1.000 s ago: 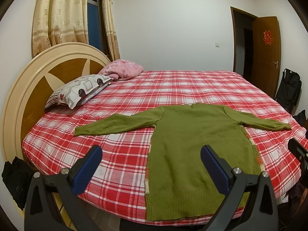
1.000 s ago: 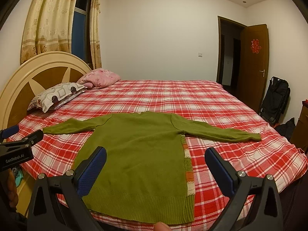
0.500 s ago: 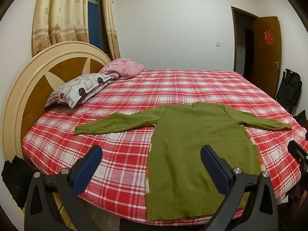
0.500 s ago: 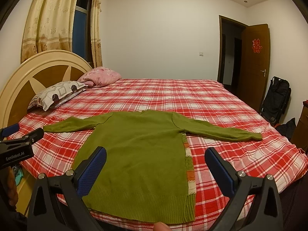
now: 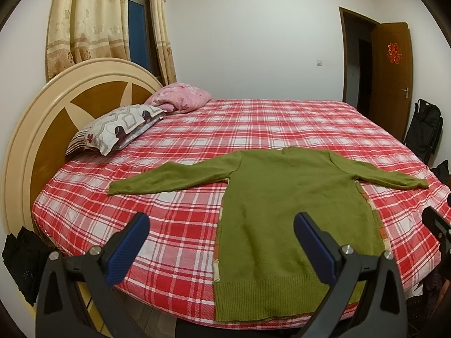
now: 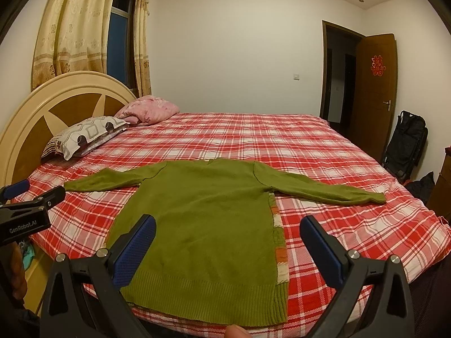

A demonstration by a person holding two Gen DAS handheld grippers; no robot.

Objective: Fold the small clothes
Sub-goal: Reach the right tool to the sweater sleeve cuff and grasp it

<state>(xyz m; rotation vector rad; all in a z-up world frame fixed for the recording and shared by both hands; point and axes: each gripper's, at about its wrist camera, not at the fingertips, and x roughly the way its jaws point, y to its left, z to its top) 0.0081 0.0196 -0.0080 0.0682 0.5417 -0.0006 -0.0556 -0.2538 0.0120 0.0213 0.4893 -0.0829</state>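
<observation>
Nearest the left wrist camera, the left gripper [image 5: 220,232] hangs at the bed's near edge with its jaws spread wide and nothing between them; its blue pads [image 5: 128,249] frame the bedspread and the sweater's left side. The right gripper [image 6: 227,235] sits just to the right of it, jaws likewise spread and empty, poised over the sweater's hem. A fingertip [image 6: 235,331] shows at the bottom edge of the right view.

Beyond the jaws, a green sweater [image 5: 284,225] lies flat on the bed [image 5: 174,225], close to the near edge. Its long axis runs from near to far: the ribbed hem [image 6: 203,295] is nearest, almost at the mattress edge, and the neck [image 6: 210,162] points away toward the far wall. Both sleeves are stretched out sideways, crosswise to the body; the left sleeve [image 5: 172,178] reaches toward the headboard side, the right sleeve [image 6: 324,188] toward the door side. A strip of patterned orange and cream fabric [image 6: 279,242] peeks out along the body's right edge.

Farther left, a patterned pillow [image 5: 118,129] and a pink pillow [image 5: 183,100] rest against the round headboard [image 5: 50,124]. Behind that hang curtains [image 5: 84,22] around a window [image 5: 138,28]. At the far right stand an open door [image 6: 375,90] and a black bag [image 6: 406,143].
</observation>
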